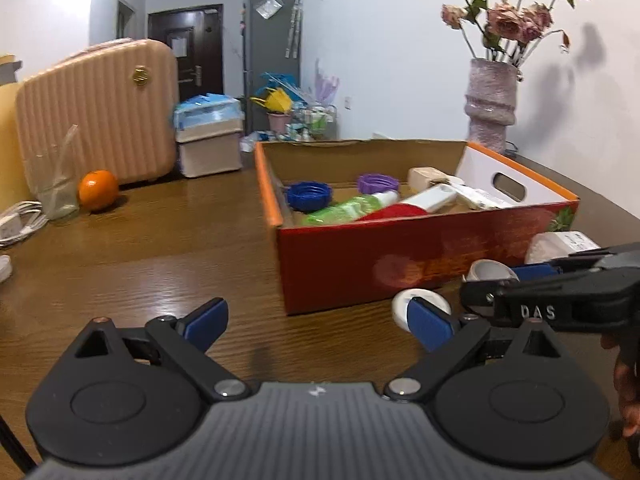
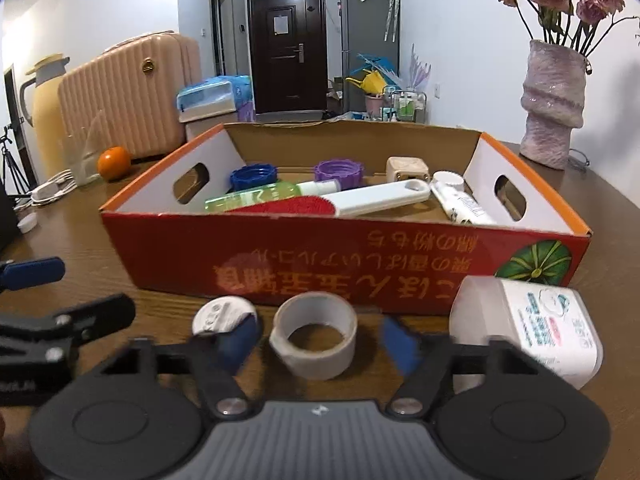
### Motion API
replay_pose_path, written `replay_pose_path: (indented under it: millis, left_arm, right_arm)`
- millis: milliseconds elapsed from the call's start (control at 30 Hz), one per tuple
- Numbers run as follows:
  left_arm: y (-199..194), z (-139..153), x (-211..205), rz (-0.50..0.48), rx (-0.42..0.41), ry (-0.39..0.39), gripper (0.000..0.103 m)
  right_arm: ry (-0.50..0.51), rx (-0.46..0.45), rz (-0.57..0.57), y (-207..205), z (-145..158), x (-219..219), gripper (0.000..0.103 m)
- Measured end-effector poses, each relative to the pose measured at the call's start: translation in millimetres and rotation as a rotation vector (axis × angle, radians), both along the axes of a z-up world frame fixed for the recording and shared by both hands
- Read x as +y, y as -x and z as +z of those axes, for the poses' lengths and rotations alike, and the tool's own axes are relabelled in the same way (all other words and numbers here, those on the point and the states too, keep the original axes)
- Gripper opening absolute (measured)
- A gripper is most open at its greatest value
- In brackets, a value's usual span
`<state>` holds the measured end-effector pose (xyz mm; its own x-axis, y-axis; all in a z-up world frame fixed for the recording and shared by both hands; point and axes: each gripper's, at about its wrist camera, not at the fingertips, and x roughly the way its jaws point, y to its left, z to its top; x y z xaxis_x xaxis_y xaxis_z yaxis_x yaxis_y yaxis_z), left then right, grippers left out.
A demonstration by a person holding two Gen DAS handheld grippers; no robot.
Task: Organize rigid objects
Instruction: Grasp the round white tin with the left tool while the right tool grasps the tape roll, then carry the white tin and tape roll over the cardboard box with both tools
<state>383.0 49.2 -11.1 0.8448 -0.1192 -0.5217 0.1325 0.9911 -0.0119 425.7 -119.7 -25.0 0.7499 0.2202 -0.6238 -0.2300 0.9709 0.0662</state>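
Lying flat between released right tongs (image 2: 318, 342): white tape roll (image 2: 313, 339); left tongs (image 1: 320, 326) released

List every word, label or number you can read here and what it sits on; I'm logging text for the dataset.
"DAS": white letters on the black right tongs, seen from the left wrist.
Large yellow East Asian characters, upside down, on the red cardboard box: not legible enough to quote.
Small print on the white plastic bottle lying by the box: too small.
Print on the white tube inside the box: too small.
Paper on the dark door: blurred.
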Motion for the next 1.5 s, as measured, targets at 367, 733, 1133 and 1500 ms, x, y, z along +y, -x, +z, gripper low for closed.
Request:
replay_pose_path:
  millis: [367, 733, 1133, 1500]
  left_arm:
    - [-28, -10, -77, -0.109, 0.078, -0.035, 0.069]
    - [2, 9, -72, -0.021, 0.043, 0.029, 0.040]
    - [161, 72, -50, 0.070, -0.283, 0.034, 0.040]
    - [242, 77, -38, 0.064, -0.353, 0.072, 0.040]
  right_arm:
    - [-0.111, -0.115, -0.077, 43, 29, -69, 0.042]
    - [-0.126, -0.152, -0.050, 83, 36, -94, 0.042]
    - [-0.094, -0.292, -0.013, 160, 69, -79, 0.042]
    - [-0.052, -0.347, 0.016, 242, 81, -53, 0.042]
